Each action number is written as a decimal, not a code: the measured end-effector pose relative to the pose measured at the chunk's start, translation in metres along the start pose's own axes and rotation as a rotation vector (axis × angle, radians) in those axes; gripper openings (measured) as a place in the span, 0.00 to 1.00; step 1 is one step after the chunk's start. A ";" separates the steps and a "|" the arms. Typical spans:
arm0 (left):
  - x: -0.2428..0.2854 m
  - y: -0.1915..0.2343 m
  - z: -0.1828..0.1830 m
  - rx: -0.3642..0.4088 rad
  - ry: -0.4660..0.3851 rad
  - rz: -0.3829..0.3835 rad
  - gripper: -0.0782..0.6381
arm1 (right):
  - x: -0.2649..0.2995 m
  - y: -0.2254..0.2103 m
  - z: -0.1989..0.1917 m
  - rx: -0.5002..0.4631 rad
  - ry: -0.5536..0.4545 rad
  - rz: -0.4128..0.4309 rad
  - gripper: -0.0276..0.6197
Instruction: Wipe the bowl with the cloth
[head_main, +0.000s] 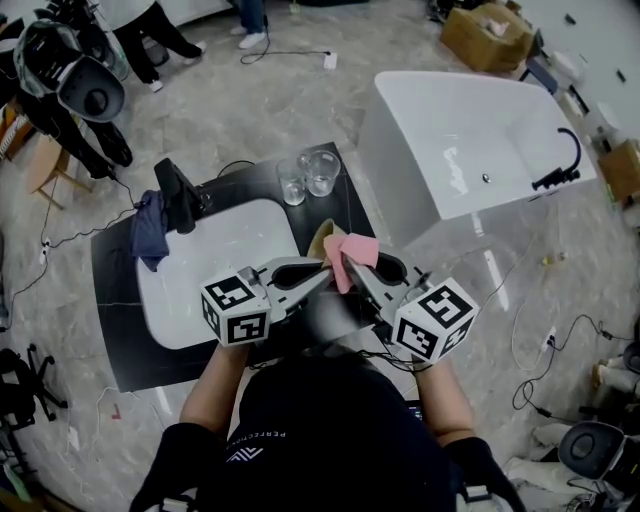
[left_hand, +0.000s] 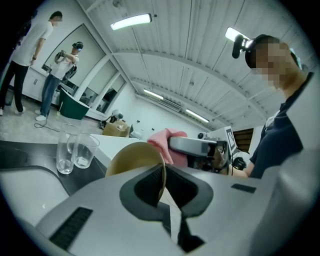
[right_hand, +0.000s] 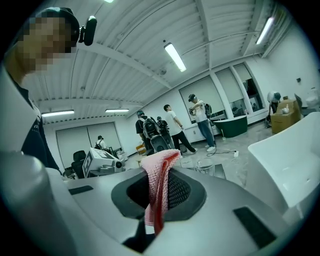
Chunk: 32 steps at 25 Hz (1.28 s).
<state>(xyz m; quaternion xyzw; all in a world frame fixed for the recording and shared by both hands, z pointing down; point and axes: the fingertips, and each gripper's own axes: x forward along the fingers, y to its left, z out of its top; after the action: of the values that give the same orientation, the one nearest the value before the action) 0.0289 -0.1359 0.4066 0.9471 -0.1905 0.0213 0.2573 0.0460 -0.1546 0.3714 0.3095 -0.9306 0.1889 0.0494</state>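
Left tongs (head_main: 322, 268): pressed together on the thin rim of the bowl (head_main: 321, 240); the rim stands right between the two dark pads.
Right tongs (head_main: 348, 270): pressed together on the cloth (head_main: 352, 254); a fold of it sticks up from between the pads.
Bowl: tan and smooth with a thin wall. It is tipped up on its edge and held up over the tabletop (head_main: 120, 330), just past the tip of the left tongs.
Cloth: pink and soft, with a knitted look. It is bunched at the tip of the right tongs, right next to the bowl, and seems to touch it.
Both tongs: their tips come close together, left beside right, in front of the person.
Glasses (head_main: 307, 177): two clear ones. They stand up straight, side by side, on the black tabletop, past the tips of the tongs and well apart from them.
Sink (head_main: 230, 240): white, set in the tabletop, below and to the left of the left tongs.
Blue rag (head_main: 150, 230): hangs over the far left edge of the sink, by the black tap (head_main: 178, 195).
Bathtub (head_main: 440, 130): big and white, on the floor, far past the right tongs.
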 end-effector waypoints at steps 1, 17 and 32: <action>-0.001 -0.002 0.001 0.002 -0.003 -0.014 0.14 | 0.000 -0.001 0.000 -0.003 -0.001 -0.007 0.11; -0.014 -0.031 0.007 0.104 0.058 -0.135 0.14 | -0.002 -0.018 0.001 -0.048 -0.008 -0.074 0.11; -0.030 -0.061 0.032 0.075 -0.063 -0.295 0.14 | -0.007 -0.037 -0.006 -0.021 -0.010 -0.106 0.11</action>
<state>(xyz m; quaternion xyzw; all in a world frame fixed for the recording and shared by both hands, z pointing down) 0.0220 -0.0924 0.3452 0.9740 -0.0566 -0.0394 0.2158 0.0738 -0.1760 0.3873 0.3589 -0.9150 0.1748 0.0579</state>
